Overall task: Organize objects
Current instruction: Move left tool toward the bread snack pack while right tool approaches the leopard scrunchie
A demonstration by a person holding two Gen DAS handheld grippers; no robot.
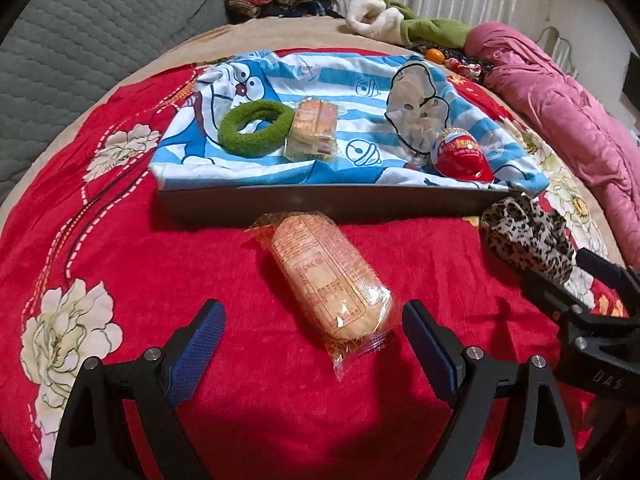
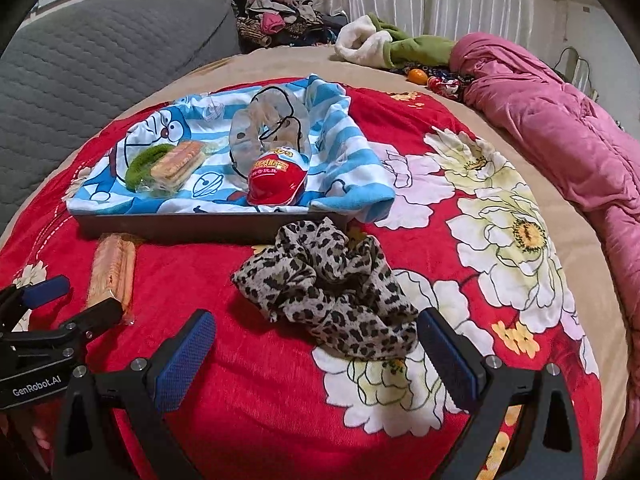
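Note:
A wrapped biscuit packet [image 1: 332, 276] lies on the red flowered blanket, its near end between the fingers of my left gripper [image 1: 314, 314], which stands open and clear of it. A leopard-print scrunchie [image 2: 332, 292] lies just ahead of my right gripper [image 2: 316, 320], also open and apart from it. Behind both sits a dark tray [image 1: 320, 200] lined with a blue cartoon cloth. It holds a green scrunchie [image 1: 256, 128], a smaller biscuit packet [image 1: 314, 128], a sheer scrunchie [image 1: 416, 108] and a red egg toy [image 1: 464, 156].
A pink quilt [image 2: 560, 132] is bunched along the right edge of the bed. A green and white garment [image 2: 384, 44] and a small orange ball [image 2: 417, 75] lie at the back. A grey quilted cushion [image 2: 100, 60] rises at the left, with a clothes pile [image 2: 280, 20] behind.

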